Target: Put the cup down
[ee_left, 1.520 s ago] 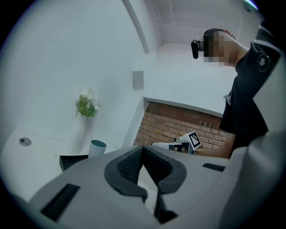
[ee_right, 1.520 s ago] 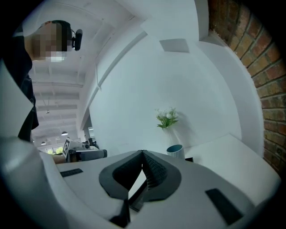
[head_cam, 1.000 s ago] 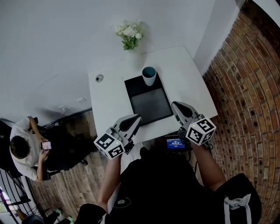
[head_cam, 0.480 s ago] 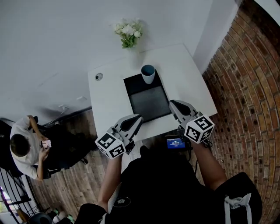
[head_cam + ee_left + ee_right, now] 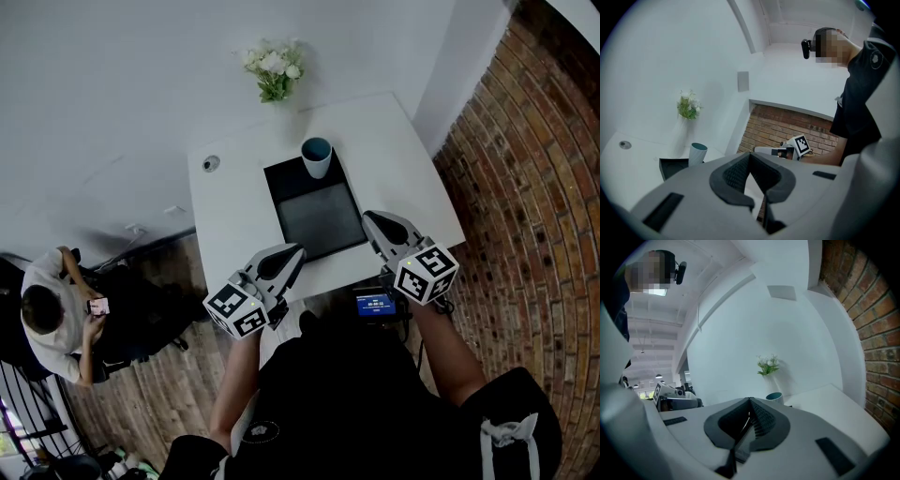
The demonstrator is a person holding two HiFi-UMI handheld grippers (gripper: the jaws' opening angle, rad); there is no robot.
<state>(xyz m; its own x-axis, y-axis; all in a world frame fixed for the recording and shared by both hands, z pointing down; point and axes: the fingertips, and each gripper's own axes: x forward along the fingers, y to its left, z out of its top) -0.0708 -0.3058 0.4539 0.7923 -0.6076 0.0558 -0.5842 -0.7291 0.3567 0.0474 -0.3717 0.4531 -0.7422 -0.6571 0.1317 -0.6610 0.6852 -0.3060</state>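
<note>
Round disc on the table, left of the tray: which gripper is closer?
Left. The left gripper is at the table edge, same side as the disc; the right gripper is across the black tray, farther off.

White square counter (image 5: 412, 178): black rectangular tray (image 5: 319, 220) at centre, running from near to far. Pale teal-lined cup (image 5: 317, 157) upright on the tray's far end. Vase of white flowers (image 5: 274, 70) behind the cup, at the counter's far edge. Small round metal fitting (image 5: 211, 163) far left, apart from the tray. Left claw (image 5: 293, 255) by the tray's near-left corner; right claw (image 5: 373, 221) by its near-right corner. Red brick wall (image 5: 525, 187) to the right.
</note>
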